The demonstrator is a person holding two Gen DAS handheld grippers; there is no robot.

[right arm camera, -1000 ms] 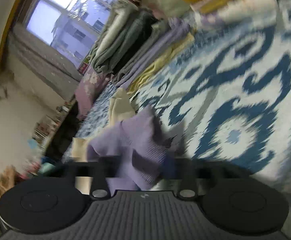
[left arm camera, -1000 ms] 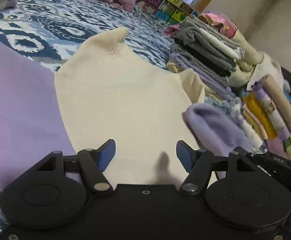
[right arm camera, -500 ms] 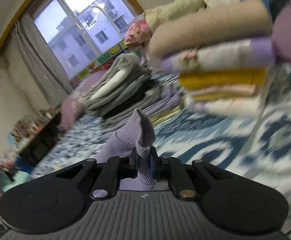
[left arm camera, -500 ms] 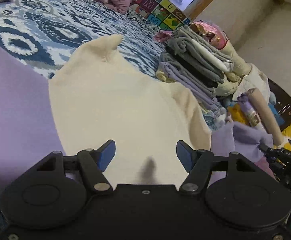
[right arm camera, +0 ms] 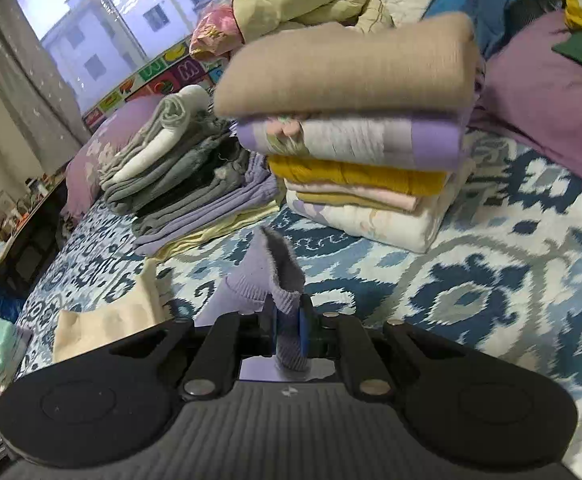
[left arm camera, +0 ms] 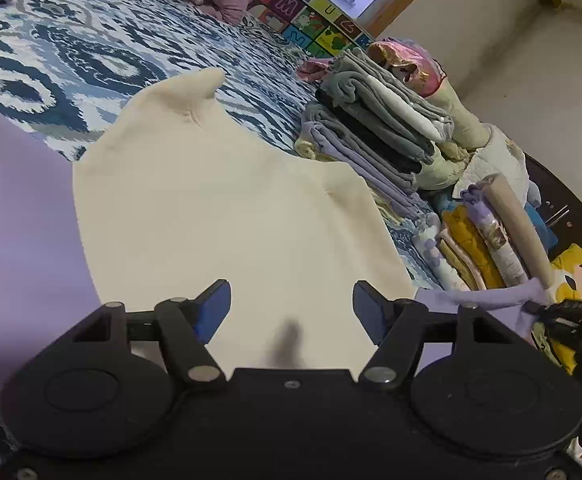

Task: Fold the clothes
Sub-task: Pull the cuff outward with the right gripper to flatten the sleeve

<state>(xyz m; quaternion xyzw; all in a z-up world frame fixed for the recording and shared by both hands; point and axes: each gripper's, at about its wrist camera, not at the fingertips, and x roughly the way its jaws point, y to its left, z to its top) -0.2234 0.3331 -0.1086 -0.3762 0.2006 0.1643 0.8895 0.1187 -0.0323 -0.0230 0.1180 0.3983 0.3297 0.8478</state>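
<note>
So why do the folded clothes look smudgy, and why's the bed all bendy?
Right wrist view: the tan folded cloth atop the stack is smeared by motion blur, and the window is bright with daylight. Left wrist view: sharper; the fisheye lens curves the patterned bedspread, and a small dark shadow falls on the cream garment.

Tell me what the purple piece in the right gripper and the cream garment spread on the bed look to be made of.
Purple cuff: knit, probably cotton or a blend, matte; fine ribbing shows at its edge and a fuzzy grey inside suggests fleece lining. The right gripper is shut on it.
Cream garment: soft matte cloth, likely sweatshirt fleece or jersey; it lies smooth with no sheen and shows stitched seams. The weave is too fine to confirm.
</note>
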